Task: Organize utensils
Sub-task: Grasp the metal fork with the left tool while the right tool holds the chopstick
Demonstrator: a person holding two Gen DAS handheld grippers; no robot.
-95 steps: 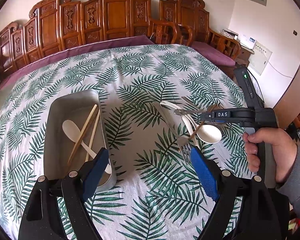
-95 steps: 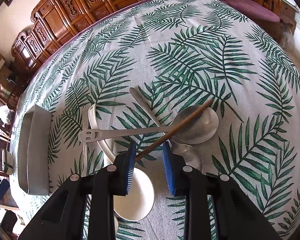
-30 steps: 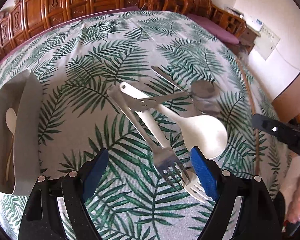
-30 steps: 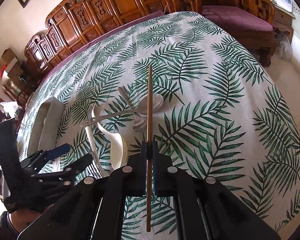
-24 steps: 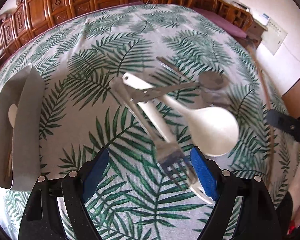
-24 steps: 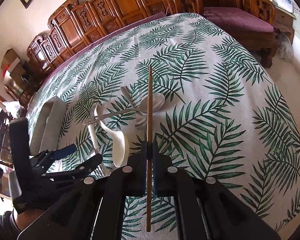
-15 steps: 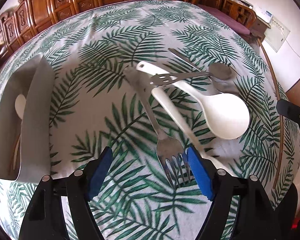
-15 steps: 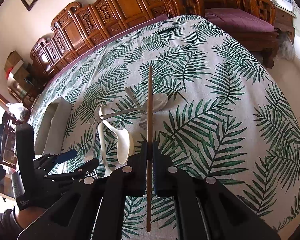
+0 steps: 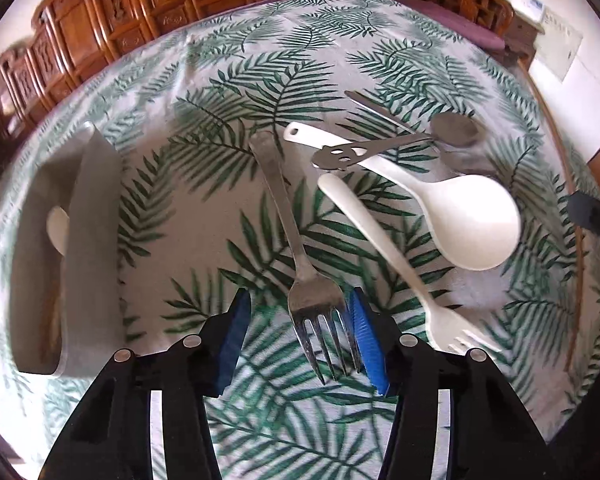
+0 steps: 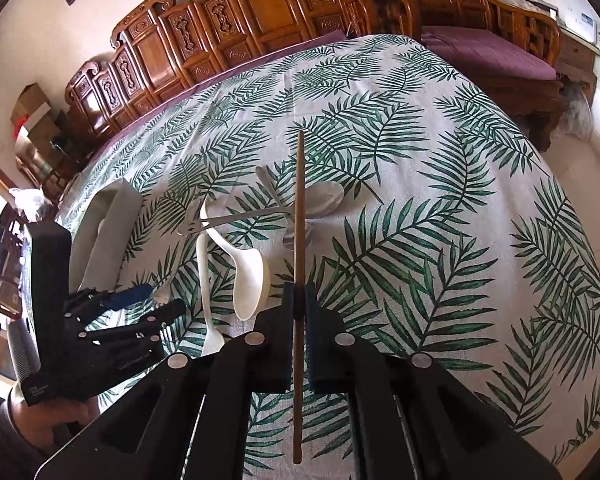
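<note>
My left gripper (image 9: 298,322) is open, its blue pads either side of the tines of a steel fork (image 9: 288,232) that lies on the leaf-print tablecloth. Right of it lie a white plastic fork (image 9: 384,256), a white rice spoon (image 9: 452,208), a steel spoon with a smiley handle (image 9: 364,152) and another steel spoon (image 9: 456,130). My right gripper (image 10: 299,300) is shut on a brown wooden chopstick (image 10: 298,208) and holds it above the table, pointing away. The left gripper (image 10: 140,304) shows at the left in the right wrist view.
A grey metal tray (image 9: 88,240) stands at the table's left with a white spoon (image 9: 58,228) in it; it also shows in the right wrist view (image 10: 108,224). Carved wooden chairs (image 10: 236,20) line the far side. The table edge drops off at the right.
My left gripper has moved in low over the steel fork and narrowed around its tines. My right gripper, shut on the chopstick, has kept it lifted and drifted slightly back.
</note>
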